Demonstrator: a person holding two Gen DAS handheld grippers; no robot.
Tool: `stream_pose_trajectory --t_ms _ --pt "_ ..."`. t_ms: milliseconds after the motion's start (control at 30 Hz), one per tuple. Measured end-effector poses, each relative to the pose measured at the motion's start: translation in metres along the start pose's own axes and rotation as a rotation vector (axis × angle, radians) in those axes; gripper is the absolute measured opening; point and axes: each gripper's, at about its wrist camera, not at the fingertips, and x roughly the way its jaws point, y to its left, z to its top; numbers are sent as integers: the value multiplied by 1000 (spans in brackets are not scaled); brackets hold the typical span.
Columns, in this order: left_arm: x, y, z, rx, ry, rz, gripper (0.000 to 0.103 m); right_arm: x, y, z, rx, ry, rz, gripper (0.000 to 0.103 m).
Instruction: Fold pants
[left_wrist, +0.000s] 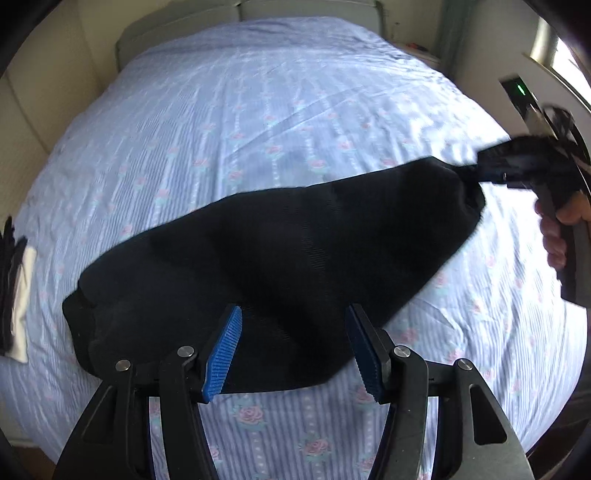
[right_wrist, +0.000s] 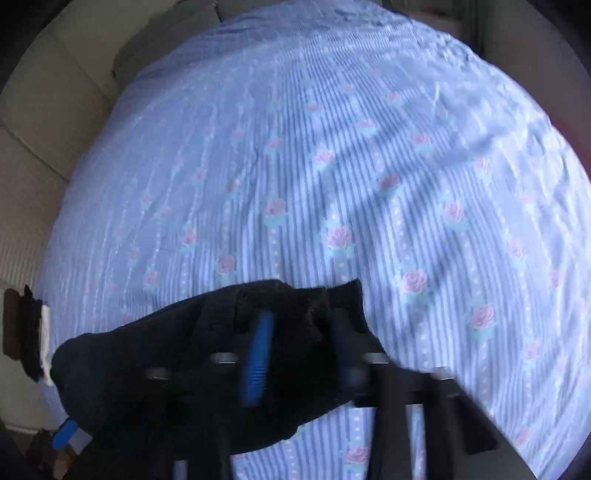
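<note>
Black pants (left_wrist: 280, 258) lie folded in a long band across a blue floral bedsheet (left_wrist: 258, 110). My left gripper (left_wrist: 293, 321) is open, its blue pads (left_wrist: 221, 354) hovering over the near edge of the pants, holding nothing. My right gripper (left_wrist: 491, 170) shows at the right of the left wrist view, gripping the far right end of the pants. In the blurred right wrist view the right gripper (right_wrist: 306, 325) has the black cloth (right_wrist: 207, 362) bunched between its fingers, one blue pad (right_wrist: 258, 358) showing.
A stack of dark and white folded clothes (left_wrist: 14, 291) sits at the bed's left edge, also in the right wrist view (right_wrist: 35, 339). A headboard (left_wrist: 310, 7) is at the far end. A bedside surface (left_wrist: 417, 48) lies at the far right.
</note>
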Motion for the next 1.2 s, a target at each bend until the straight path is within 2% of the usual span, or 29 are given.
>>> stream_pose_trajectory --t_ms 67,167,300,467,533,567,600,633,700,733,833,933,1100,1200 --pt "3 9 3 -25 15 3 58 5 -1 2 -7 21 -6 6" --pt "3 15 5 -37 2 20 58 -16 18 4 -110 -60 -104 5" --pt "6 20 9 -40 -5 36 58 -27 22 16 -144 -120 -200 5" --pt "7 23 8 -45 4 32 58 2 18 11 -174 -19 -256 6" --pt "7 26 7 -43 5 38 58 1 13 6 -147 -30 -283 21" --pt "6 28 6 -43 3 42 58 -5 9 6 -116 -35 -308 35" --pt "4 30 6 -45 0 45 58 -15 5 5 -75 -53 -335 40" --pt "2 33 5 -49 -3 47 58 -29 4 3 -37 -99 -349 42" --pt "-9 43 2 -75 -21 44 59 -63 12 -4 -18 -191 -370 57" --pt "-13 47 1 -84 -28 43 60 -76 19 -7 -25 -215 -379 59" --pt "-30 69 -10 -127 -37 53 61 -107 51 -22 -127 -269 -370 61" --pt "-48 102 -29 -200 -26 79 62 -116 84 -40 -221 -267 -399 61" --pt "-63 145 -61 -275 11 156 63 -102 107 -76 -196 -215 -321 62" --pt "-64 158 -80 -280 42 199 63 -82 108 -96 -145 -138 -292 62"
